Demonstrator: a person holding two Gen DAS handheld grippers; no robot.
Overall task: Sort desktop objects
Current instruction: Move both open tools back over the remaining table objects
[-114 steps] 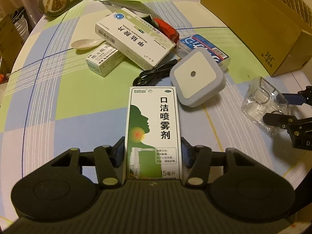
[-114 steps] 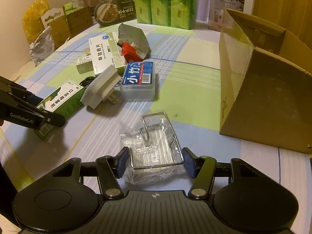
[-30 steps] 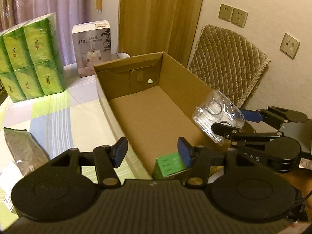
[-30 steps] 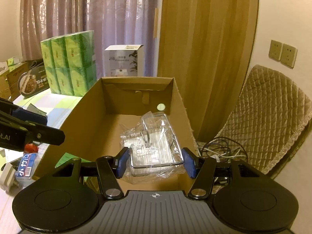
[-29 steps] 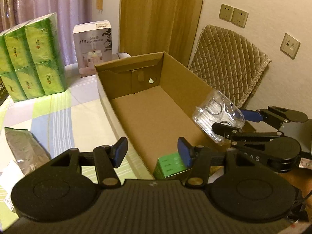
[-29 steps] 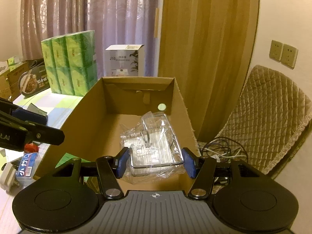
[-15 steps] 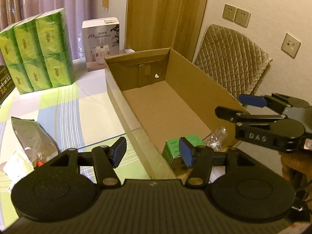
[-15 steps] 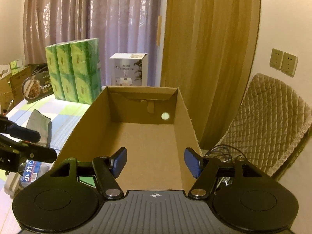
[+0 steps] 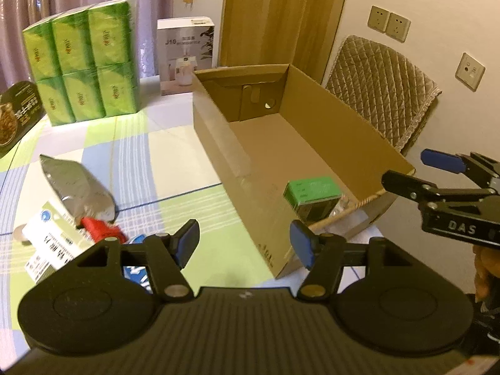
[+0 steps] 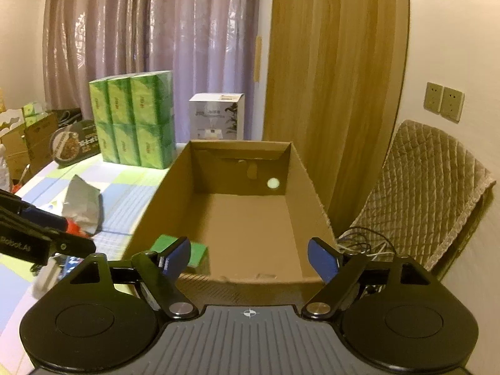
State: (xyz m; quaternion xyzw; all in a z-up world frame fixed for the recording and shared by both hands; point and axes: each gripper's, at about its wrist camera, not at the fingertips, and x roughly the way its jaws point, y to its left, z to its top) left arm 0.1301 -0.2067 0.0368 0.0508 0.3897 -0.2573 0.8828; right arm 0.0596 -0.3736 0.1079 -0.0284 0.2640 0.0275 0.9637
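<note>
An open cardboard box [image 9: 312, 143] stands on the checked tablecloth; it also shows in the right wrist view [image 10: 247, 218]. The green spray box [image 9: 312, 195] lies inside at its near end, also seen in the right wrist view [image 10: 193, 254]. A bit of clear plastic [image 9: 342, 204] shows beside it. My left gripper [image 9: 243, 243] is open and empty, over the table at the box's near left corner. My right gripper [image 10: 250, 254] is open and empty above the box's near end; it appears in the left wrist view [image 9: 412, 172] at the right.
On the table to the left lie a silver foil bag [image 9: 78, 184], a white medicine box [image 9: 53, 243], a red item [image 9: 101, 232] and a blue-labelled case [image 9: 136, 273]. Green tissue packs [image 9: 84, 62] and a white carton [image 9: 186, 56] stand at the back. A quilted chair [image 9: 384, 100] is right of the box.
The right gripper opened and let the clear plastic holder drop into the box, then rose. The left gripper pulled back left, away from the box, bringing the table items into view.
</note>
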